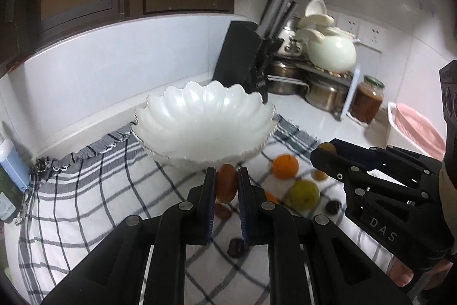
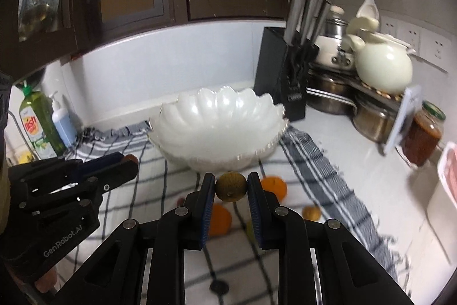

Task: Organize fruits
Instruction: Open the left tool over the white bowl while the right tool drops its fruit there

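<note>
- Far left edge of the counter: a green dish soap bottle (image 2: 38, 125) and a pale blue pump bottle (image 2: 63, 125) stand side by side, touching the fringe of the checked cloth (image 1: 94, 207).
- Left gripper (image 1: 226, 185) is clamped on a reddish-brown oval fruit (image 1: 226, 183). Long axis stands upright, running up and down between the pads, top end poking above the fingertips. It sits right at the tips, held off the cloth.
- Just beyond both grippers, middle of the cloth: the white scalloped bowl (image 1: 200, 119), nothing in it that I can see.
- Right gripper (image 2: 230, 186) is pinched on a small round greenish-brown fruit (image 2: 230, 186). It's basically a ball, so no real long axis; a tiny dark spot faces the camera. It's squeezed between the very tips, in the air near the bowl's near rim.
- Below and to the right on the cloth: an orange (image 1: 285, 165), a yellow-green fruit (image 1: 304, 195), and a few small dark ones, all loose.
- Far right: black knife block (image 1: 242, 59), cream pot (image 1: 332, 53), jar (image 1: 367, 100).
</note>
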### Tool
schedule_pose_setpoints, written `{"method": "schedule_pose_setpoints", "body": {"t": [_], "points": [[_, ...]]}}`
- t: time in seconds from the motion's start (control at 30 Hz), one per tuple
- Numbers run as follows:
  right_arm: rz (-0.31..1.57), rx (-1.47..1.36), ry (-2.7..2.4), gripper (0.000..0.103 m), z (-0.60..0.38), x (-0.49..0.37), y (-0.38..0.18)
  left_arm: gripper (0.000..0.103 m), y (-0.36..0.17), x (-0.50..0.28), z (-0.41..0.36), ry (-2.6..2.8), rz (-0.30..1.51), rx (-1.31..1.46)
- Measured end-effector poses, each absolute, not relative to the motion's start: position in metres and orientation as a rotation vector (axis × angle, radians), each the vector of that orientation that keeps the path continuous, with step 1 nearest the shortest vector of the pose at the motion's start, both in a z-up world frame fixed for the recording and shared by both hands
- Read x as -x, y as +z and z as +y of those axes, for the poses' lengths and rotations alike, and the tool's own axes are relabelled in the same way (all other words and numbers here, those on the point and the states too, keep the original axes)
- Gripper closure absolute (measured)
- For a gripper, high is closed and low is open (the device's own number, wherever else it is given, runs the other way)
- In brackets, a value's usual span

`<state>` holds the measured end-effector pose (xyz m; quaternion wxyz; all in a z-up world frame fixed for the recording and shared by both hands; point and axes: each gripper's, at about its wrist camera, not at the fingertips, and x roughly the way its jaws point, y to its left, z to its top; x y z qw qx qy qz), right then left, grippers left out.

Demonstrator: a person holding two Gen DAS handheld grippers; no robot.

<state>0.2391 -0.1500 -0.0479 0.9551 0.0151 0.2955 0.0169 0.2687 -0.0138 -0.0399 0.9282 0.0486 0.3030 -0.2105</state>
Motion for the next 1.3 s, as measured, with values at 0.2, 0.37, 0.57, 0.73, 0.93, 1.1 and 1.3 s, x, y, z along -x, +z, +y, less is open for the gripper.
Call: {"method": "schedule_pose_setpoints", "body": {"t": [0.2, 0.37, 0.57, 0.73, 0.93, 1.1, 1.3], "points": [[0.543, 0.036, 0.066, 0.078, -0.155, -0.271, -0.028, 0.087, -0.020, -0.290, -0.023, -0.364, 0.576, -0.088], [0.522, 0.052, 0.093, 0.078, -0.159, -0.302, -0.016, 0.087, -0.007, -0.315, -0.027, -0.324, 0.558, -0.085], [0.537, 0.070, 0.104, 0.078, -0.162, -0.344, -0.011, 0.087, 0.002, -0.353, -0.031, -0.324, 0.582, -0.065], [0.575, 0.068, 0.119, 0.078, -0.163, -0.379, -0.012, 0.087, -0.001, -0.389, -0.034, -0.318, 0.628, -0.056], [0.644, 0.078, 0.129, 0.078, -0.159, -0.418, -0.023, 0.087, -0.014, -0.430, -0.036, -0.298, 0.690, -0.066], [0.701, 0.072, 0.137, 0.078, -0.158, -0.445, -0.036, 0.087, -0.030, -0.461, -0.035, -0.296, 0.760, -0.054], [0.758, 0.060, 0.147, 0.078, -0.158, -0.472, -0.054, 0.087, -0.053, -0.492, -0.033, -0.282, 0.839, -0.045]]}}
